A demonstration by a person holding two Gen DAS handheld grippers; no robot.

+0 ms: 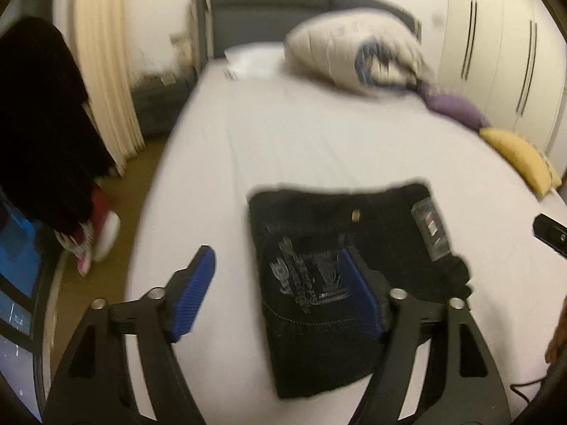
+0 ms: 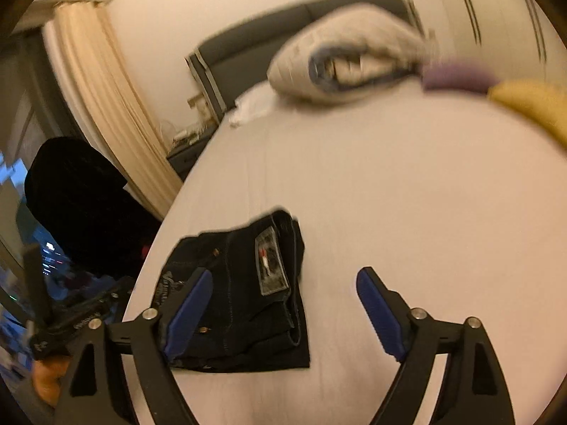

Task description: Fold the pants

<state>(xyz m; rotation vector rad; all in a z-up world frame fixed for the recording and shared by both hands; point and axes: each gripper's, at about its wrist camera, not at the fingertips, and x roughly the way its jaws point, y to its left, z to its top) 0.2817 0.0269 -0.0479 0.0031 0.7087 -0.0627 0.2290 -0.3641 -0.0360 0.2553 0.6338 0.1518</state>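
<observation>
Dark folded pants [image 1: 329, 276] lie as a compact stack on the white bed [image 1: 301, 134], with a printed pocket and a waistband label on top. My left gripper [image 1: 280, 294] is open and empty, raised above the stack's left part. In the right wrist view the pants [image 2: 248, 301] lie left of centre on the bed [image 2: 407, 194]. My right gripper [image 2: 283, 311] is open and empty above the stack's right edge. The left gripper's body [image 2: 71, 318] shows at the far left, and the right gripper's tip [image 1: 551, 233] shows at the left view's right edge.
A rolled duvet [image 1: 358, 53], a purple cushion [image 1: 457, 106] and a yellow cushion [image 1: 521, 159] lie at the bed's head and right side. A grey headboard [image 1: 269, 10], curtains [image 1: 106, 71], dark hanging clothes [image 1: 46, 124] and a wardrobe [image 1: 496, 46] surround it.
</observation>
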